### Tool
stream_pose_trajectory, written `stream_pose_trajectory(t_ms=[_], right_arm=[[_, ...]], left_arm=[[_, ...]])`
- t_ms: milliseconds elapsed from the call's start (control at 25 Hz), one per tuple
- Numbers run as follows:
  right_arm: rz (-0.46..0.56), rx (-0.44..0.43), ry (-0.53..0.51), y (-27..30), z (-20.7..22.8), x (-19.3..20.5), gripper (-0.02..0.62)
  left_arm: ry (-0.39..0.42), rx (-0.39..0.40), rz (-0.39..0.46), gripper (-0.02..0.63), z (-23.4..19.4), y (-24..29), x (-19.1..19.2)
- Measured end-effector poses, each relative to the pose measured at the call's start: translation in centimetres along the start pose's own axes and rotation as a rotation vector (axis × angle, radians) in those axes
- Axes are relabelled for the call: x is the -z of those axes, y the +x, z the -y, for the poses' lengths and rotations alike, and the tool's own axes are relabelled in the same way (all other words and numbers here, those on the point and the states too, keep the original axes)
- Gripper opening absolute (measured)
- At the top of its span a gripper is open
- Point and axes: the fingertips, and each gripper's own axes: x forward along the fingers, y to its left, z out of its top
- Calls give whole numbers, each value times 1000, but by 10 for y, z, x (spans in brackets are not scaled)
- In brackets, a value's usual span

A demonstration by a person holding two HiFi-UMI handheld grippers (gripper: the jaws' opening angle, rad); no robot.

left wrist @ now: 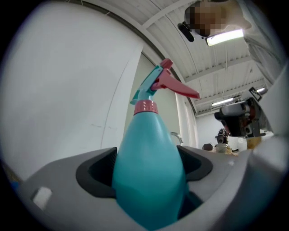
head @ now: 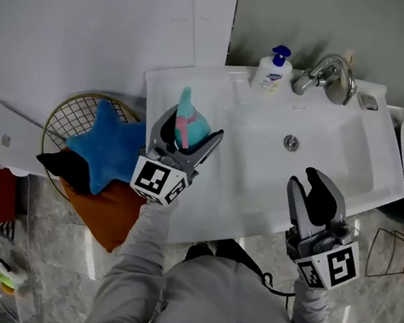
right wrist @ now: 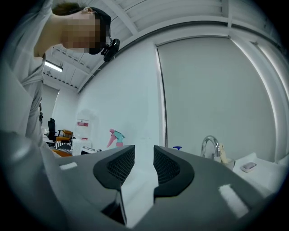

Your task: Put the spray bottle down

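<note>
- Spray bottle (head: pixel 190 125): teal, pear-shaped plastic body, pink collar and trigger. It sits centre-left in the head view, held over the flat left ledge of the white washbasin (head: pixel 325 167). No view shows whether its base touches the ledge.
- Left gripper (head: pixel 189 136): clenched on the bottle. In the left gripper view the teal belly (left wrist: pixel 146 180) fills the space between the jaws, one dark pad pressed to each flank. The bottle stands roughly upright, with the trigger pointing toward the right of the frame.
- Handling, my judgement:
  - The shell is thin and smooth, so it is likely to give a little under squeeze.
  - Weight depends on the fill, which the opaque wall hides.
  - The taper toward the neck invites slipping, so the wide belly, where the grip is now, looks like the sound place to hold.
  - The neck is narrower, and the trigger might fire if pinched.
  - The base is rounded and the sprayer head sits high, so it should go down level.
- Left arm: grey sleeve reaching up the frame from the torso, gripper pointing away from the person.
- Right gripper (head: pixel 309 193): lower right of the head view, over the basin's front rim and well apart from the bottle. Its own view (right wrist: pixel 143 164) shows the jaws parted by a narrow gap with nothing between them.
- Also there: a faucet (head: pixel 327 74) and a soap pump bottle (head: pixel 272 70) at the upper edge of the basin, and a wire basket (head: pixel 63 113) with a blue star cushion (head: pixel 107 149) at the left.
</note>
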Motion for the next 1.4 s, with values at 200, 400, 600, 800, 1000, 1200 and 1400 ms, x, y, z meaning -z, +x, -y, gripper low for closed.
stream_pose_trajectory(t_ms=[200, 400, 600, 800, 1000, 1200, 1400], right_arm=[[4, -16, 35, 26, 21, 9, 129], [-6, -63, 35, 55, 39, 16, 128], [-9, -98, 27, 74, 50, 19, 127], [-35, -101, 32, 83, 59, 29, 128], [-35, -101, 39, 90, 61, 33, 127], [-29, -85, 37, 88, 66, 30, 127], [-16, -75, 36, 86, 70, 29, 129]], left_arm=[[70, -52, -33, 462, -32, 36, 34], [111, -112, -35, 462, -64, 68, 57], [124, -158, -53, 462, -91, 85, 78], [118, -180, -53, 462, -103, 95, 87], [81, -181, -141, 462, -113, 103, 103], [35, -181, -239, 462, -120, 108, 122], [21, -178, -272, 462, -122, 106, 128]])
